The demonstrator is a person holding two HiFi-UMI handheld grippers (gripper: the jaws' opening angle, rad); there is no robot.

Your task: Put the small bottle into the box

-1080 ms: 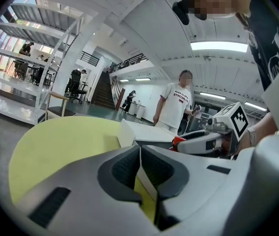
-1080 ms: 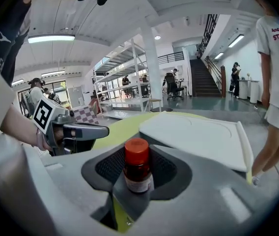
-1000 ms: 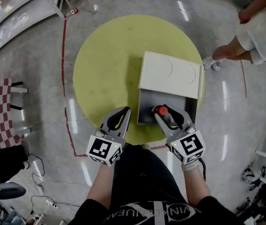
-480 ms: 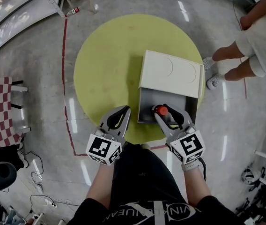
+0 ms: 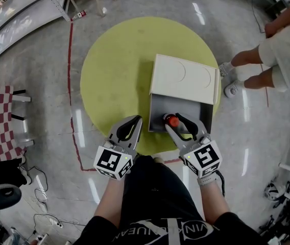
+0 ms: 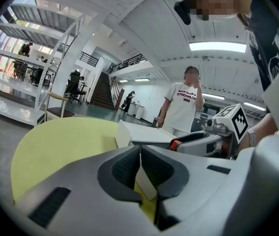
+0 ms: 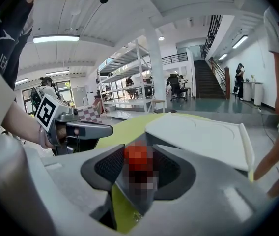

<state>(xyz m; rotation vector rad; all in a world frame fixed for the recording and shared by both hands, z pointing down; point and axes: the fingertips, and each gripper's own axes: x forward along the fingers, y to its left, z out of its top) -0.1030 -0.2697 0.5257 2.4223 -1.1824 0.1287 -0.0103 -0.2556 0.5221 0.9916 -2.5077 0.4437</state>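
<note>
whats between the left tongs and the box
Nothing: only a bare strip of the yellow table separates the left tongs from the box. The head view shows it.

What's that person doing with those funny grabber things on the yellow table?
A person is putting a small bottle with a red cap into the open box on the round yellow table. The right gripper reaches over the box's front edge, above its grey inside. Its jaws have just been opening with the bottle between them, so it looks like the bottle is being let go. The left gripper is shut and empty, hovering left of the box.
</note>
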